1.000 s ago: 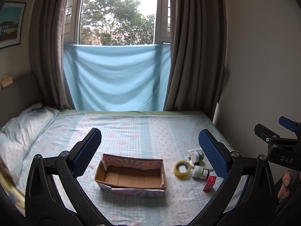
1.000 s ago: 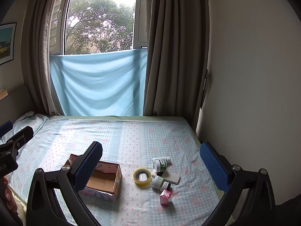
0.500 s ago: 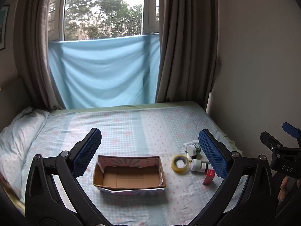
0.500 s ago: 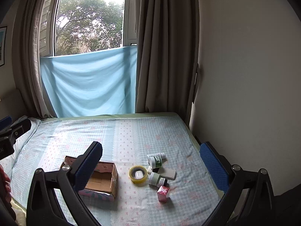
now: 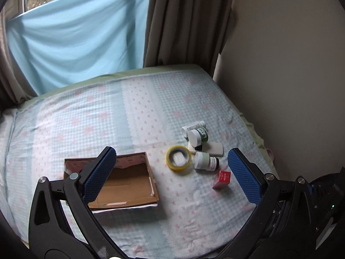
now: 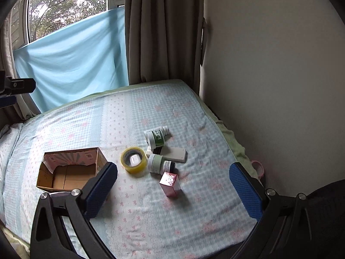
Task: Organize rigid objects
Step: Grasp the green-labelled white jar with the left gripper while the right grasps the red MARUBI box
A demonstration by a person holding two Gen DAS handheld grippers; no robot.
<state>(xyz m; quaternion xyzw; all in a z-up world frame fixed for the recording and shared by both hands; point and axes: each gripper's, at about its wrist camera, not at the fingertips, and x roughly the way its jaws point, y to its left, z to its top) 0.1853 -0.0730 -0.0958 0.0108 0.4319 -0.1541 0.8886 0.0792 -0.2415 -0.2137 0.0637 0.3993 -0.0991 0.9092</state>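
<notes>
An open cardboard box (image 5: 120,185) (image 6: 69,170) lies empty on the bed. To its right sit a yellow tape roll (image 5: 178,158) (image 6: 133,159), a pale green jar on its side (image 5: 204,160) (image 6: 160,164), a green-labelled white bottle (image 5: 197,136) (image 6: 156,137), a flat white block (image 5: 215,149) (image 6: 175,154) and a small pink-red box (image 5: 222,179) (image 6: 169,183). My left gripper (image 5: 172,174) hangs open above the box and tape. My right gripper (image 6: 172,190) is open over the pink box. Neither holds anything.
The bed (image 6: 140,215) has a checked blue sheet with pink bows. A wall (image 6: 280,86) runs close along its right edge, brown curtains (image 6: 163,32) and a blue cloth (image 6: 71,69) hang behind. A pillow (image 5: 5,129) lies far left. A pink ring (image 6: 257,168) sits by the wall.
Both grippers have tilted down and moved closer to the bed, so the box and the cluster of objects look larger. Nothing on the bed has moved.
</notes>
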